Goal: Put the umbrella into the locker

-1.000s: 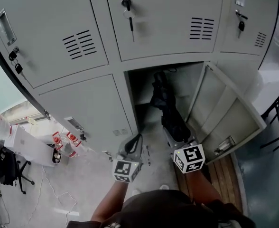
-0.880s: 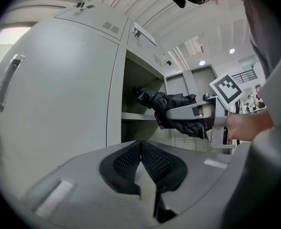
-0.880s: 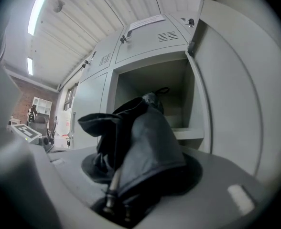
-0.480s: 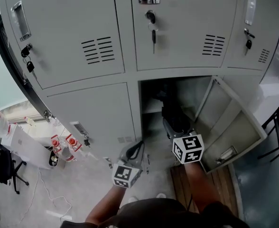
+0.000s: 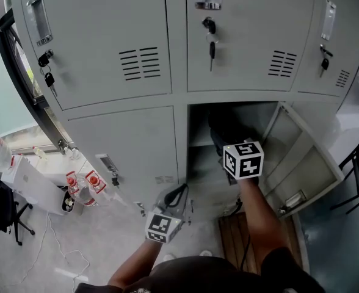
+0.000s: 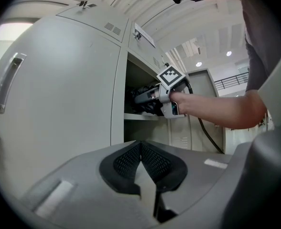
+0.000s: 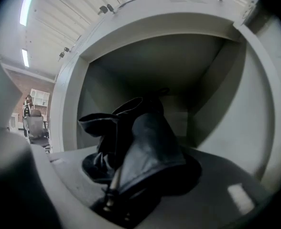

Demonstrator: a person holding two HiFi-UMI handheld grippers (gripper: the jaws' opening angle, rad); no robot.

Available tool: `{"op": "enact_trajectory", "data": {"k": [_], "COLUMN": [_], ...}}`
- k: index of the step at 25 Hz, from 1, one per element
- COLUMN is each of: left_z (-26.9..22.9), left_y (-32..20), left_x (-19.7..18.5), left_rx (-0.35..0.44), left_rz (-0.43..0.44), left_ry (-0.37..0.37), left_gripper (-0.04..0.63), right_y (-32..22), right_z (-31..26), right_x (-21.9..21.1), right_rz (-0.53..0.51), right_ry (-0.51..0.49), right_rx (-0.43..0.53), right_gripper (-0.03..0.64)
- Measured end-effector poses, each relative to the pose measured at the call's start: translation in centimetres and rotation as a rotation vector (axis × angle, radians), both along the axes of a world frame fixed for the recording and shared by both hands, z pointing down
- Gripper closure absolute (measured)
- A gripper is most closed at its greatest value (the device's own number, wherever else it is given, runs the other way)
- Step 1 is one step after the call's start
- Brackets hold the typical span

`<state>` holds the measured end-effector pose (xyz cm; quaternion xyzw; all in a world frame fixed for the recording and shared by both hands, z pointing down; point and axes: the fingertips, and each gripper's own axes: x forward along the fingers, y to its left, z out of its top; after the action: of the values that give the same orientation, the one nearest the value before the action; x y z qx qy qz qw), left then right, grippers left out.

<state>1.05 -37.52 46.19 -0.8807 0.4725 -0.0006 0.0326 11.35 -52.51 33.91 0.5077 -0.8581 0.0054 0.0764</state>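
The right gripper [image 5: 229, 146] reaches into the open locker [image 5: 199, 118] in the lower row, its marker cube at the mouth of the compartment. Its jaws stand fairly wide, clamped on the folded black umbrella [image 7: 141, 152]. In the right gripper view the bunched fabric fills the space between the two jaws and rises ahead of them into the compartment, with the metal rib ends low down near the camera. The grey back wall and ceiling of the compartment lie beyond it.

From the left gripper view the umbrella [image 6: 141, 97] sticks out of the front of the right gripper [image 6: 152, 96]. It is past the door frame and above the inner shelf [image 6: 139, 117]. It seems to hang just clear of the shelf, though the view is too dark to tell whether any fabric touches it. In the head view only a dark mass of umbrella [image 5: 218, 126] shows in the upper part of the opening.

The locker door [image 5: 304, 157] is swung out to the right, beside the right forearm.

The left gripper [image 5: 177, 193] is held low in front of the closed neighbouring door, well apart from the umbrella. Its jaws are pressed together with nothing between them. A key [image 5: 212, 45] hangs in the lock of the door above the open compartment.
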Motion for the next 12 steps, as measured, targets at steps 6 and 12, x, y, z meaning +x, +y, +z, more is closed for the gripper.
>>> {"op": "enact_trajectory", "data": {"k": [6,12], "left_z": [-0.3,-0.9], "left_y": [0.6,0.7], "left_x": [-0.1,-0.1], "left_rx": [0.01,0.03], "left_rz": [0.001,0.003], "left_ry": [-0.008,-0.011], "left_gripper": [0.591,0.591], "right_y": [-3.2,-6.4], "right_z": [0.0,0.4], "right_x": [-1.1,-1.2], "right_rz": [-0.007,0.017], "right_ry": [0.052,0.104], "right_rx": [-0.058,-0.134], "right_gripper": [0.376,0.376]}}
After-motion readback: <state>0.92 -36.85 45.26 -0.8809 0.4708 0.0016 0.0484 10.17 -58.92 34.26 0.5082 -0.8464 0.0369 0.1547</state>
